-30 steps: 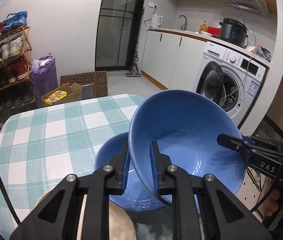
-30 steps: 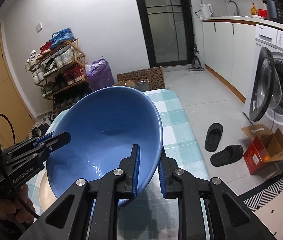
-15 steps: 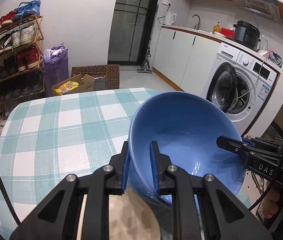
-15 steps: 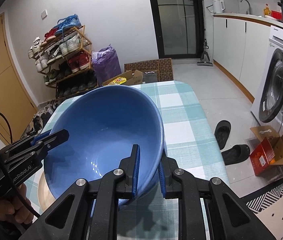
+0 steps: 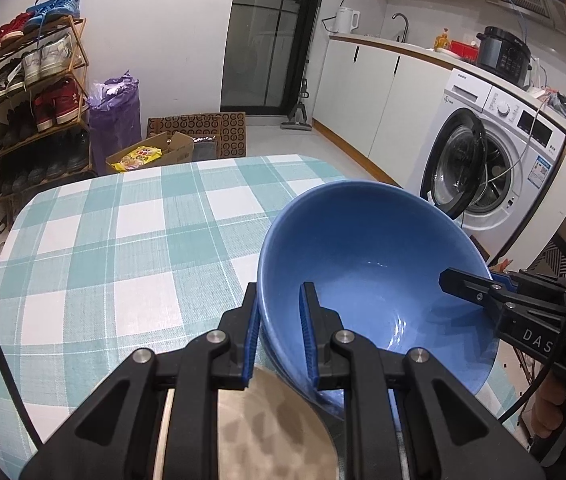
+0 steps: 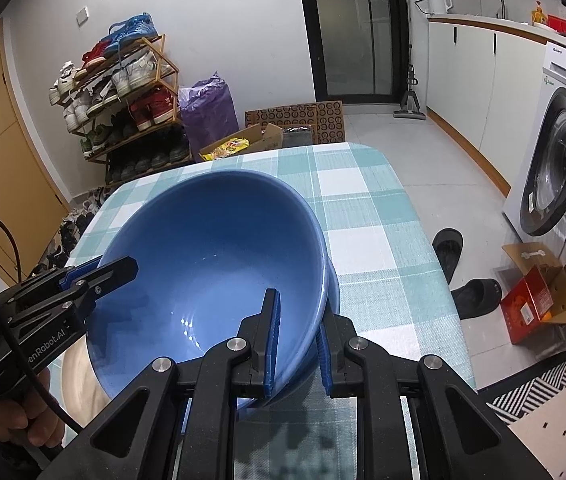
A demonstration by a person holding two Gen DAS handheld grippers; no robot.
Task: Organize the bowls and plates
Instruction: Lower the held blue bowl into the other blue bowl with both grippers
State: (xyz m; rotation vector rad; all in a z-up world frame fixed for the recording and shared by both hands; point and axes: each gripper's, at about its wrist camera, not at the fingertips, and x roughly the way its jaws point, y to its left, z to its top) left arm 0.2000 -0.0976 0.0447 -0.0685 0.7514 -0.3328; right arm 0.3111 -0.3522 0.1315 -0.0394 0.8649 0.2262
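Left wrist view shows you a table point(image 5: 115, 248) covered with a teal and white checked cloth, filling the left and centre of the frame. Beyond its far edge stand a shoe rack point(image 5: 23, 92) at the far left, a purple bag point(image 5: 117, 116) beside it, and an open cardboard box point(image 5: 155, 154) on the floor. A washing machine point(image 5: 491, 168) with its door ajar stands at the far right, under a white kitchen counter.

Your blue bowl point(image 5: 367, 272) sits over the near right part of the table, tilted so its opening faces you. It rests inside a second blue bowl point(image 6: 333, 286), whose rim shows only as a thin edge beneath it in the right wrist view. You cannot tell from either view whether the upper bowl is fully seated.

Your left gripper point(image 5: 279, 324) pinches the bowl's left rim, one blue pad inside the wall and one outside. Your right gripper point(image 6: 297, 330) pinches the opposite rim in the same way, with its pads pressed against the wall. Each gripper shows in the other's view, clamped at the bowl's far side.

A beige plate point(image 5: 267, 424) lies on the table at the near edge, just below your left gripper and partly hidden by it. Two dark slippers point(image 6: 463, 272) lie on the floor right of the table.
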